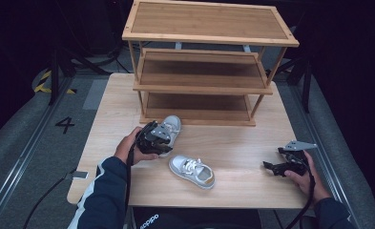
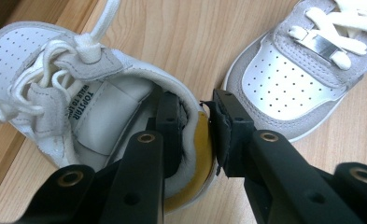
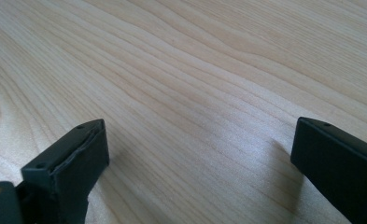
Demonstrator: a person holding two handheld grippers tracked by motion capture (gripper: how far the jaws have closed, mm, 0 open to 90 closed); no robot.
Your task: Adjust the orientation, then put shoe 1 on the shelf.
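Note:
A small white shoe lies on the table just in front of the rack's bottom shelf. My left gripper is shut on its heel. In the left gripper view one jaw sits inside the shoe and the other outside, with the padded, yellow-lined heel wall pinched between them. The matching second shoe lies loose near the table's middle front, and its toe is close beside the held heel. My right gripper rests open at the front right, its jaws wide apart over bare wood.
A three-tier wooden shoe rack stands at the back of the light wooden table. Its shelves hold nothing. A grey floor with a painted 4 lies to the left.

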